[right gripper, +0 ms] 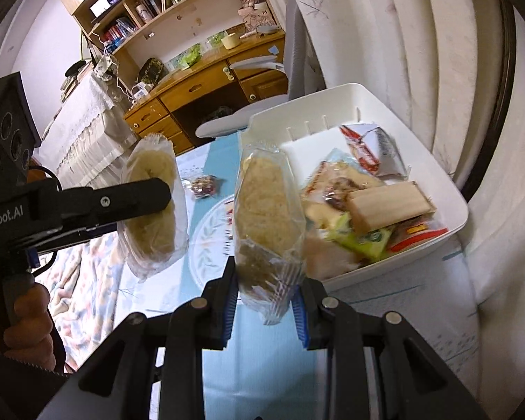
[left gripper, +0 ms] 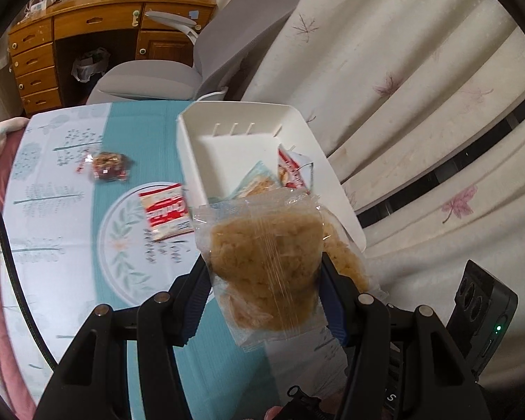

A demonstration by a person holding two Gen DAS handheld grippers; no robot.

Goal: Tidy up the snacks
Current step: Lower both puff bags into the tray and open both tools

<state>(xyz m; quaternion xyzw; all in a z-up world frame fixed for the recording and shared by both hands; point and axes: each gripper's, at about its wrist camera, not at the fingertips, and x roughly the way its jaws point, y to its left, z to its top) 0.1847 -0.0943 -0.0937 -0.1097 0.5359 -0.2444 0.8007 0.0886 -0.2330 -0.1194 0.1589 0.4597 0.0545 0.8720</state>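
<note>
Snacks are mostly piled in the white bin at the table's far right. Your left gripper is clamped on a clear-wrapped rice cake, and your right gripper is clamped on a second wrapped cake. A red-and-white packet and dark nut bar sit on the tablecloth, left of the bin.

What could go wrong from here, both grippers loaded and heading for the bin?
1. The white bin already holds a pile of snacks on its near side; a drop there may spill over the rim.
2. The left gripper and right gripper each carry a wrapped cake; arriving together, they could collide.
3. Clear wrappers look slippery and might slide out.
</note>
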